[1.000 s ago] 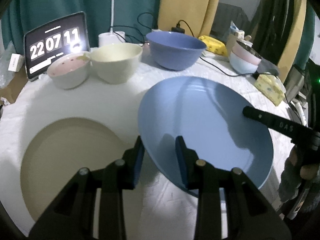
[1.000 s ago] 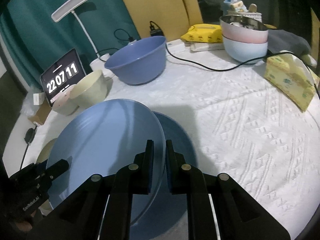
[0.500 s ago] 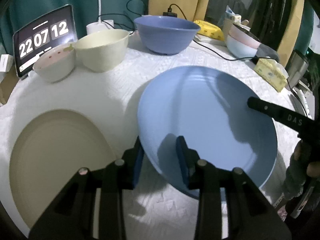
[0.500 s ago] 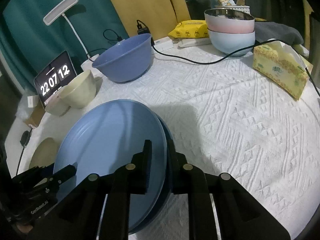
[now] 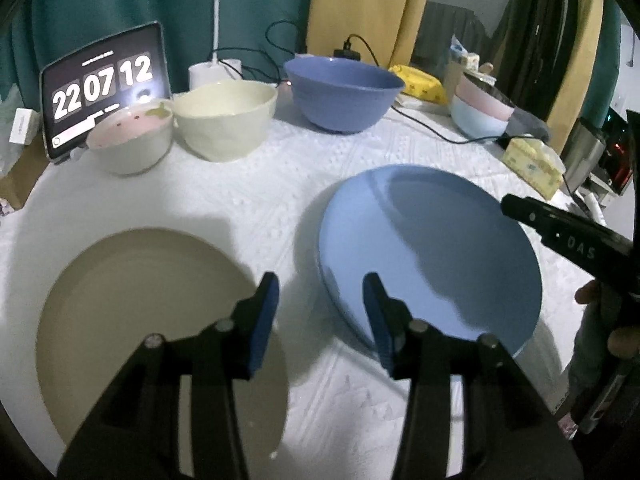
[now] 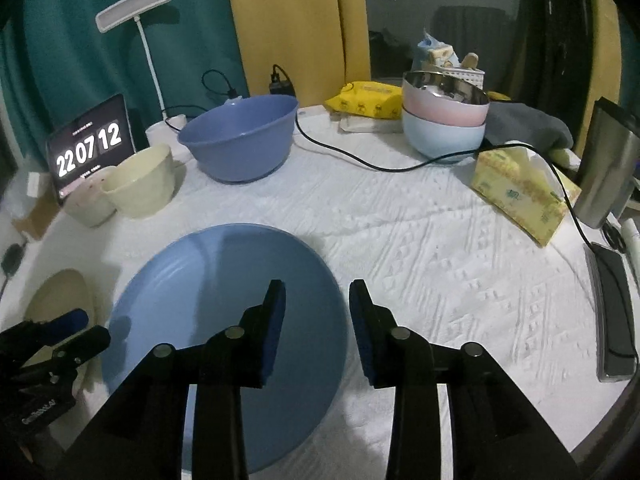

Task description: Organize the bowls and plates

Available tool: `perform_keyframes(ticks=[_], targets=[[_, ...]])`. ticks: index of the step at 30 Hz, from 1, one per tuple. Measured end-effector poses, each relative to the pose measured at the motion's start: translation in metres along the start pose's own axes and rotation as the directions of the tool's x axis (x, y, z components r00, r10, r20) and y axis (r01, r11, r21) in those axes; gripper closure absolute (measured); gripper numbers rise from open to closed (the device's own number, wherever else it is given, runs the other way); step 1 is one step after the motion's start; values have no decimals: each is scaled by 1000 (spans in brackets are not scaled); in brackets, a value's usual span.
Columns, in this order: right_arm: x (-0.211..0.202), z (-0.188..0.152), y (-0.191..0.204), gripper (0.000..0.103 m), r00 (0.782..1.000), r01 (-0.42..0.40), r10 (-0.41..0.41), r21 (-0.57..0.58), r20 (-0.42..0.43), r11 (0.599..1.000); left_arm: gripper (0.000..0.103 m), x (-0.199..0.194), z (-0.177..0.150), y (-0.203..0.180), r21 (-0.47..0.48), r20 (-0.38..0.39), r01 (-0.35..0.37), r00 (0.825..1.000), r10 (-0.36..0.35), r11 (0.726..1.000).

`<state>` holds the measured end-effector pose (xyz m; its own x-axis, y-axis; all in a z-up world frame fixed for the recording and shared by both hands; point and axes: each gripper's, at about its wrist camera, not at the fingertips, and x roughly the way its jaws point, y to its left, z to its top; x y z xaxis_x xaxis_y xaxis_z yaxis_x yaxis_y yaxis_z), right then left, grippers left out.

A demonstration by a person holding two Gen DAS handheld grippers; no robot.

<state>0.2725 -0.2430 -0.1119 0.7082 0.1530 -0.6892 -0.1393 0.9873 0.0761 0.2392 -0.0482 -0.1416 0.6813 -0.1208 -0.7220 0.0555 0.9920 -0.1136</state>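
Note:
A light blue plate (image 5: 432,248) lies flat on the white tablecloth, on top of another blue plate; it also shows in the right wrist view (image 6: 224,304). A beige plate (image 5: 136,312) lies to its left. My left gripper (image 5: 320,292) is open and empty, between the two plates' near rims. My right gripper (image 6: 316,300) is open and empty, just above the blue plate's right rim. At the back stand a pink-lined small bowl (image 5: 130,142), a cream bowl (image 5: 226,124) and a big blue bowl (image 5: 344,92).
A tablet clock (image 5: 102,84) and a lamp base (image 5: 216,72) stand at the back left. Stacked pink and pale blue bowls (image 6: 444,124), a tissue box (image 6: 524,196), a steel cup (image 6: 608,172), a phone (image 6: 614,312) and a black cable (image 6: 360,160) are at the right.
Both grippers have opened and let go of the light blue plate. It now lies flat on the plate below. Both grippers have pulled back a little.

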Motion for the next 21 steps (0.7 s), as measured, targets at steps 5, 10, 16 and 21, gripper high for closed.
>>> perform_keyframes(ticks=[5,10,16,21], targets=[[-8,-2,20,68,1000,-19,19,-27,2,999,58,-14,-2,12,-12,32,5,999,-5,1000],[-16,-4,44,68,999,-36,36,-57,7,998,58,-27,-7,25,-22,59,5,998,-4,1000],[-23,-9,71,68,999,-53,54,-86,6,995,58,-43,-15,46,-40,93,-9,996,13,999],[-27,-14,93,68,997,-72,72,-106,1,992,58,-52,-21,65,-54,112,-24,993,30,998]])
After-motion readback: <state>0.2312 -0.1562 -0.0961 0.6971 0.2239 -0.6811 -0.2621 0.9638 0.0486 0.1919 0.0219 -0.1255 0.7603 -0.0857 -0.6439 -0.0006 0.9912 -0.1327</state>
